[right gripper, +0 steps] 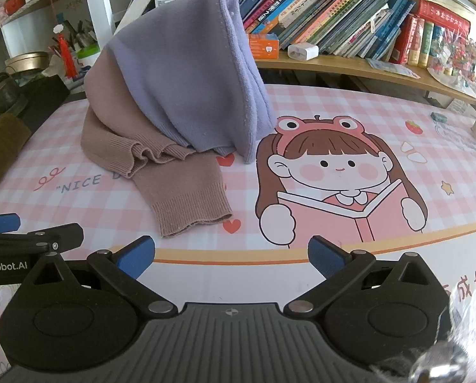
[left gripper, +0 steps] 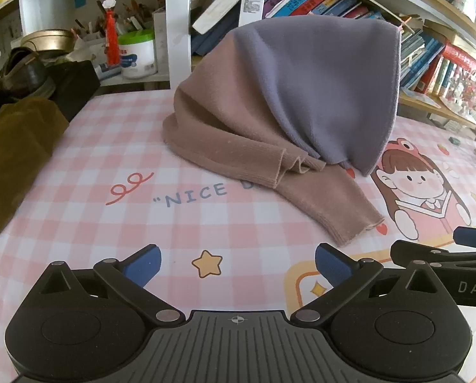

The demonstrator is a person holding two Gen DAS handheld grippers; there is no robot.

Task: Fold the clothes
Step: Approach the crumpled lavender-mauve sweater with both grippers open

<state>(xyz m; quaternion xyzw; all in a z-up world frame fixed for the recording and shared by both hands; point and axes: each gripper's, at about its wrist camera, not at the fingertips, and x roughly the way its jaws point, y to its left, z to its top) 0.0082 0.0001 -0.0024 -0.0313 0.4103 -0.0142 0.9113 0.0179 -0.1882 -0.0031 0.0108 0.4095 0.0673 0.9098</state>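
Two grippers sit low over the desk (left gripper: 78,191), both spread wide with nothing between the blue pads. Left gripper (left gripper: 238,263) hovers above a yellow star print (left gripper: 207,263) on the pink checked desk cover; right gripper (right gripper: 231,255) hovers above the orange border line near the cartoon girl print (right gripper: 333,172). Each shows at the edge of the other's view, side by side and close together. Sweater (left gripper: 286,95), two-tone, brown lower part and lavender upper part, is heaped in a tall peaked mound toward the back of the desk, ahead of both grippers and apart from them. What props the peak up cannot be told. One brown sleeve (right gripper: 187,198) trails forward flat on the desk, ribbed cuff (right gripper: 196,218) nearest the grippers, lying between the "NICE" lettering (left gripper: 196,194) and the cartoon girl, partly covering the text. Ribbed brown hem bunches in small folds at the base of the mound. Lavender edge drapes down to the desk just beside the girl's frog hat. Bookshelf (right gripper: 349,63) with rows of leaning books runs behind the desk. White jar with green lid (left gripper: 137,52) and a red tassel (left gripper: 111,38) stand on a shelf back left. Olive-brown cloth (left gripper: 14,146) lies off the desk's left edge, dark shoe (left gripper: 24,73) behind it.
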